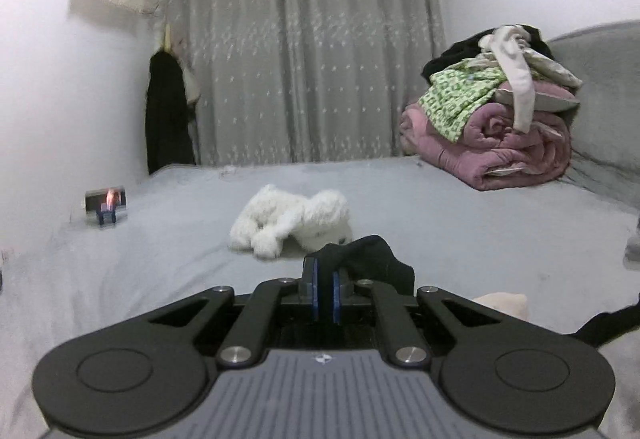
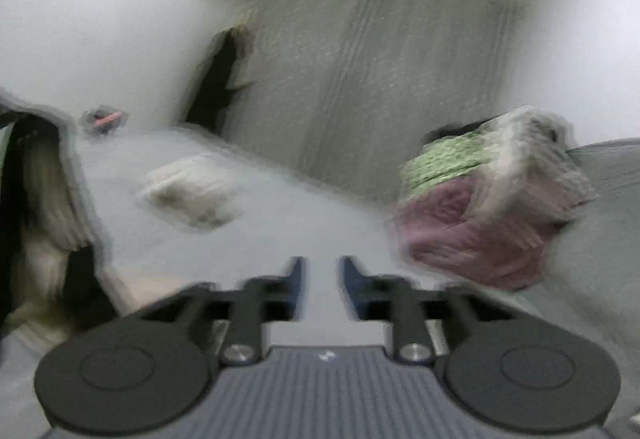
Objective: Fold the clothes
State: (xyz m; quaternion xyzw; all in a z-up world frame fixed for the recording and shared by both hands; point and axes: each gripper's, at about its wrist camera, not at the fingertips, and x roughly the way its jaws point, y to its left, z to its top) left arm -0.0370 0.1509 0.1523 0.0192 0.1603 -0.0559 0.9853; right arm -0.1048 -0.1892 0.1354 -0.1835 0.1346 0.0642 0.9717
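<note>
Black cloth (image 1: 366, 259), soft and crumpled into a small dark lump, was pinched between the blue-lined fingers of the left gripper (image 1: 325, 281), which were pressed nearly together on it. The cloth bunched above and to the right of the fingertips, held over the near part of a bed (image 1: 460, 223) covered in a smooth pale grey sheet. Just beyond it on the sheet lay a fluffy white garment (image 1: 290, 225), thick and woolly, heaped in rounded folds. Farther back, near the right corner, a pink quilt (image 1: 504, 147) sat rolled into a fat bundle, with a green patterned cloth (image 1: 456, 99), a cream piece and dark clothes piled loosely on top. Grey curtains (image 1: 304, 51) with a fine pale fleck hung behind the bed in long pleats, and a dark garment (image 1: 168, 111) hung at their left edge.

The right gripper (image 2: 322, 279) was spread apart with nothing between its fingers, only bare sheet showing in the gap. Its view was heavily blurred.
</note>
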